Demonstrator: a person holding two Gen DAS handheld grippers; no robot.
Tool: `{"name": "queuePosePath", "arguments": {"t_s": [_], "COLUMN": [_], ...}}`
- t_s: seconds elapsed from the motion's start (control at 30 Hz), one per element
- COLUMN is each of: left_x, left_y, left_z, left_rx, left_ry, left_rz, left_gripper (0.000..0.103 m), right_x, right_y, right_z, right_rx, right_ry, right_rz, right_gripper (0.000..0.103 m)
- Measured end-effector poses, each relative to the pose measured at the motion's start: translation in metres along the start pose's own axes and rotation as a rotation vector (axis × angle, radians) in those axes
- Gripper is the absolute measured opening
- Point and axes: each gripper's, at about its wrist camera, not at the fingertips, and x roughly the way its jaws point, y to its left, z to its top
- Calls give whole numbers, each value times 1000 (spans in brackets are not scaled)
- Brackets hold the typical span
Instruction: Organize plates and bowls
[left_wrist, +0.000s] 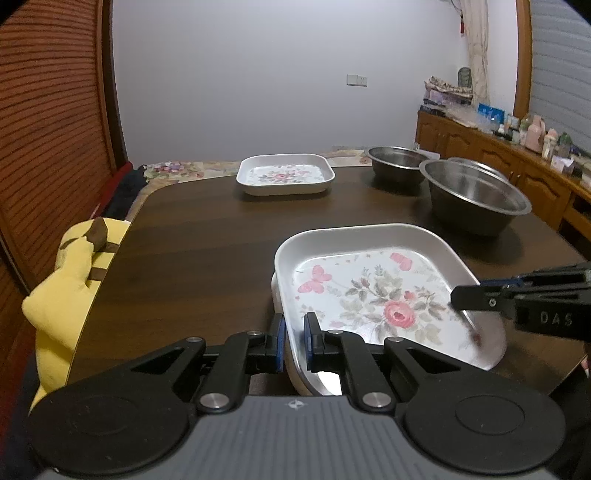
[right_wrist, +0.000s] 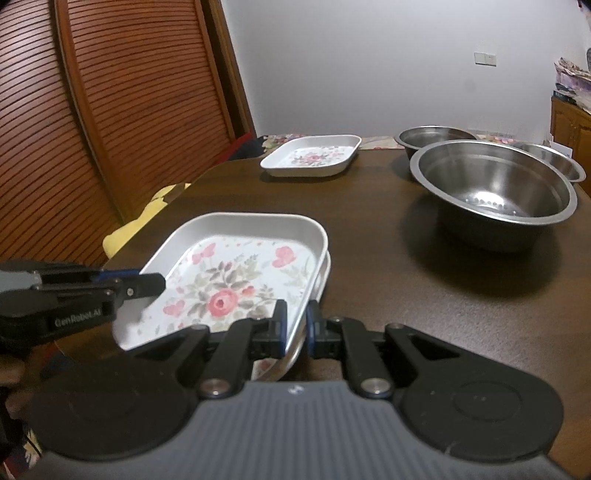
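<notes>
A white square plate with a rose print (left_wrist: 373, 291) (right_wrist: 236, 280) sits nested on another plate whose rim shows beneath it (left_wrist: 275, 295) (right_wrist: 325, 273), near the table's front edge. My left gripper (left_wrist: 294, 341) is shut on the top plate's left rim. My right gripper (right_wrist: 295, 326) is shut on its right rim. A third floral plate (left_wrist: 284, 173) (right_wrist: 312, 155) stands at the far side. Three steel bowls stand at the right: a large one (left_wrist: 476, 197) (right_wrist: 495, 184) and two behind it (left_wrist: 397, 158) (right_wrist: 432, 137).
The dark wooden table (left_wrist: 207, 251) (right_wrist: 388, 277) carries everything. A yellow cushion (left_wrist: 70, 280) sits on a chair at the left edge. A slatted wooden door (right_wrist: 122, 110) stands at the left. A cluttered sideboard (left_wrist: 517, 155) lines the right wall.
</notes>
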Motion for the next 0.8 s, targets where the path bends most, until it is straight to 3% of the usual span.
{"name": "queuePosePath", "arguments": {"t_s": [0.33, 0.8], "left_x": [5, 8], "left_y": [-3, -2], "left_z": [-6, -10], "left_rx": [30, 18], "left_ry": [4, 6], "left_rz": [46, 35], "left_gripper": [11, 12], "right_x": [3, 4], "right_y": [-3, -8], "right_z": [-5, -10], "right_rx": [16, 31], "right_ry": [-18, -25], "right_rz": [-1, 7], "right_gripper": [12, 12]}}
